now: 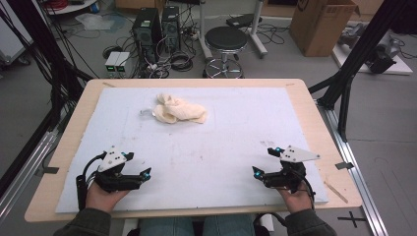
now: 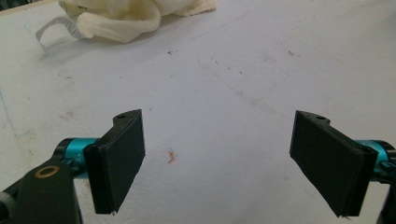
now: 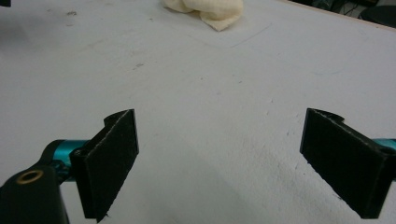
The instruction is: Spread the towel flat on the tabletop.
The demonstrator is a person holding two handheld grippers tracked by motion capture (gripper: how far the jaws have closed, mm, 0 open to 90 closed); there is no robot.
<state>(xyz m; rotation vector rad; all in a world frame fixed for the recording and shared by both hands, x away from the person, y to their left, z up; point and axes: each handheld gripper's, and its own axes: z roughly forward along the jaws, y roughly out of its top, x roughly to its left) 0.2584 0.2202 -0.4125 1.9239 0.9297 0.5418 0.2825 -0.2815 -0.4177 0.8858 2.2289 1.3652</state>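
Note:
A crumpled cream cloth (image 1: 179, 109) lies on the white mat (image 1: 221, 142) toward its far middle-left, with a small white label strip (image 2: 51, 27) sticking out at its left. In the left gripper view the cloth (image 2: 130, 16) sits at the top left; in the right gripper view the cloth (image 3: 210, 11) sits at the top centre. My left gripper (image 1: 137, 164) rests near the front left of the mat, open and empty. My right gripper (image 1: 264, 161) rests near the front right, also open and empty. Both are far from the cloth.
The mat covers a wooden table (image 1: 314, 123). Behind the table stand a black stool (image 1: 225, 42), computer towers (image 1: 157, 27), cables and a cardboard box (image 1: 322, 24). Black frame posts (image 1: 361, 54) rise at both sides.

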